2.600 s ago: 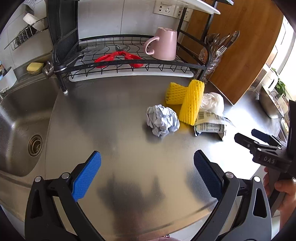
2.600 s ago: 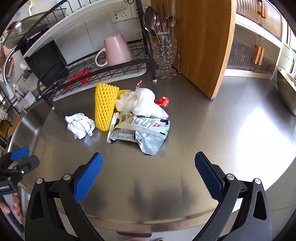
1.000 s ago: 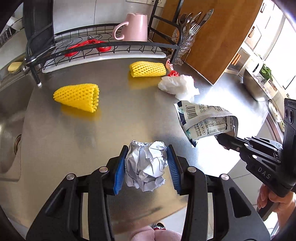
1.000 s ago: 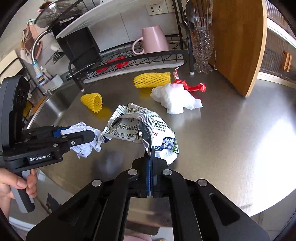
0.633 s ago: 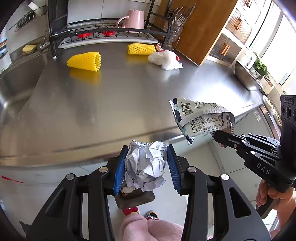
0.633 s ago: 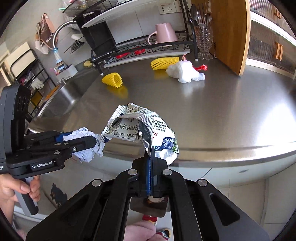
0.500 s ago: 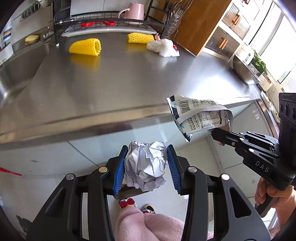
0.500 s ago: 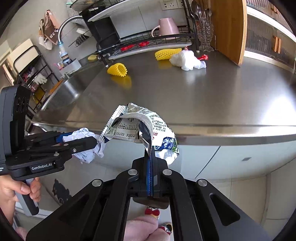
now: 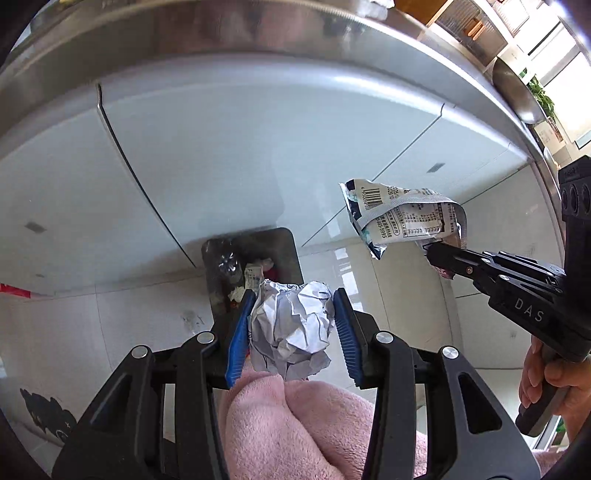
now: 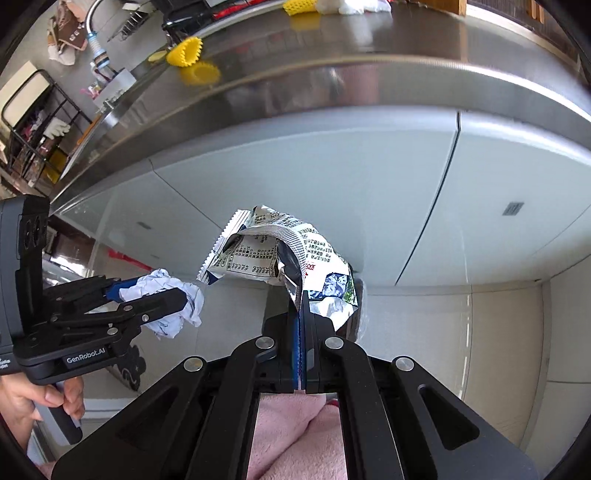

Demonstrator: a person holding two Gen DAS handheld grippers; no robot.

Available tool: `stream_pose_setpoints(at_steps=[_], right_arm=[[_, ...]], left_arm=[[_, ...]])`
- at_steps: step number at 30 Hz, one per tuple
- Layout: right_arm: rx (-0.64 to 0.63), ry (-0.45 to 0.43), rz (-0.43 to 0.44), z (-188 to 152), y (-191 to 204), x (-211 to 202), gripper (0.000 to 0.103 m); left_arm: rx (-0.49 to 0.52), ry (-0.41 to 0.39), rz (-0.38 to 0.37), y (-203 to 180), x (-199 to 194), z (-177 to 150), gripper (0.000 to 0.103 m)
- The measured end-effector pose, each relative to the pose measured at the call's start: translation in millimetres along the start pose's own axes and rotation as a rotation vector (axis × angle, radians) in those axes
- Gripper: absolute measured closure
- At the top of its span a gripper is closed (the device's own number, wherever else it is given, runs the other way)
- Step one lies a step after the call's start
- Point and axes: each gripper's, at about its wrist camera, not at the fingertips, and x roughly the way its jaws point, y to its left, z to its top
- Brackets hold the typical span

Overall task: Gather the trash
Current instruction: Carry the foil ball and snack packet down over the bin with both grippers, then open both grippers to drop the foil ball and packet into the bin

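Observation:
My left gripper (image 9: 291, 328) is shut on a crumpled white paper ball (image 9: 291, 325) and holds it over an open grey trash bin (image 9: 255, 254) on the floor, which holds some rubbish. My right gripper (image 10: 300, 314) is shut on a silver foil snack wrapper (image 10: 280, 258). In the left wrist view the right gripper (image 9: 439, 254) holds the wrapper (image 9: 402, 218) to the right of the bin. In the right wrist view the left gripper (image 10: 162, 295) with the paper ball (image 10: 166, 302) is at the left. Yellow foam fruit nets (image 10: 184, 51) lie on the counter.
The steel counter edge (image 10: 369, 74) and pale cabinet doors (image 9: 258, 147) are above and behind the bin. White tissue (image 10: 343, 5) lies far back on the counter. The floor is pale tile (image 9: 74, 332). Pink fabric (image 9: 295, 424) fills the bottom of both views.
Both grippers have dropped from counter height to below the counter edge, still holding the paper ball and wrapper. The trash bin on the floor has come into view under the left gripper.

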Motion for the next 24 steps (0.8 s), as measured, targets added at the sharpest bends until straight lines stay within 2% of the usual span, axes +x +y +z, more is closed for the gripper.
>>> stream_pose_setpoints(at_steps=[6,10,15,24], right_arm=[[0.063,0.100,-0.013,-6.5,-5.7,60.2,0.101],[0.069,0.144,-0.033,1.4,-4.0,98.0,0.101],[0.146,0.208,-0.035,14.1,-15.5,145.2,0.101],[0.162,0.268,-0.026,26.6,-13.4,193.1,0.101]], left_arm=[[-0.004,0.076,-0.001,16.7,56.6,-14.8,0.062],[-0.023,0.095,-0.014,30.3,87.4,-13.2,0.062],[-0.033,0.119,-0.017,45.0,120.0,-5.8,0.062],[-0.055,0.169,-0.008,64.7,158.2,2.9,0.060]])
